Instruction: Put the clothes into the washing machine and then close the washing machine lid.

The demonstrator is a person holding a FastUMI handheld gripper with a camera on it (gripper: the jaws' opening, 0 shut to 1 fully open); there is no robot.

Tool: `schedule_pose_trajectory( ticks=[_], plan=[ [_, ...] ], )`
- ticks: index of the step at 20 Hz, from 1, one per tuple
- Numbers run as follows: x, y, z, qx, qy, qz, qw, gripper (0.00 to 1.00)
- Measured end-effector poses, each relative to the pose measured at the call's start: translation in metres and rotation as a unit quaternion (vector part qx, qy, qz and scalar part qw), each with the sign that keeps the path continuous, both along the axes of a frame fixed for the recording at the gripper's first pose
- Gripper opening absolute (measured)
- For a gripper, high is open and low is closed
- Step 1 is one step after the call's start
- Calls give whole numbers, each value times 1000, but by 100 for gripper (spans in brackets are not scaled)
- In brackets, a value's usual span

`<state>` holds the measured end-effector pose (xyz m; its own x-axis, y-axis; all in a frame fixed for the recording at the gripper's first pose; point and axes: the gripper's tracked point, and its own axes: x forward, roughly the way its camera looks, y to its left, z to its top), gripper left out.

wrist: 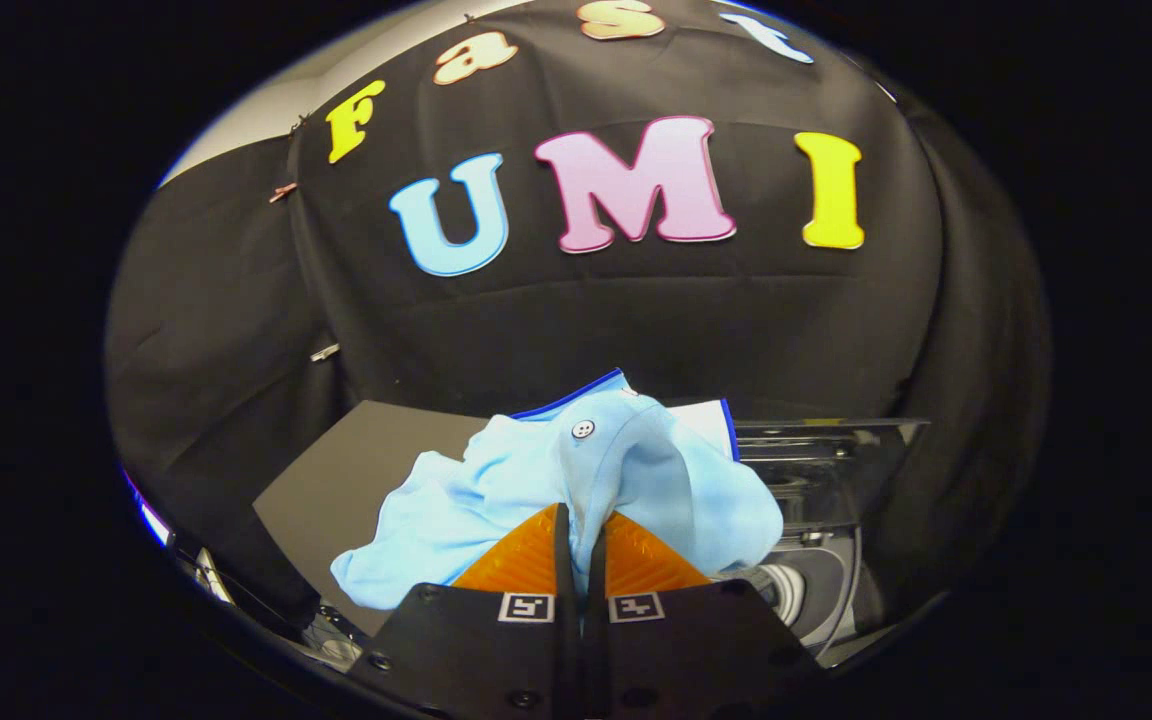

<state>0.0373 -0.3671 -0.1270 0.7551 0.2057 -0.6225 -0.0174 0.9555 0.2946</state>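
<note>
A light blue shirt (556, 480) with a dark blue collar edge and a white button hangs bunched from my gripper (581, 520), whose two fingers are pressed together on a fold of its cloth. The shirt is lifted above the dark table (336, 480) and drapes to both sides of the fingers. To the right, beyond and below the shirt, stands the washing machine (816, 590) with its clear lid (826, 460) raised; part of the pale round drum opening shows just right of the fingers. The shirt hides the machine's left part.
Black cloth forms the booth's wall behind the table and on both sides. The dark table top stretches to the left of the shirt. Some cables and small hardware lie at the table's near left corner (326, 640).
</note>
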Motion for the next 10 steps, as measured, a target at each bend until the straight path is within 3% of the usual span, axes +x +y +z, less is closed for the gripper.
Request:
schedule_pose_trajectory(
  ticks=[10],
  plan=[
    [-5, -87, -29, -39, 5, -60, 997, 5]
  ],
)
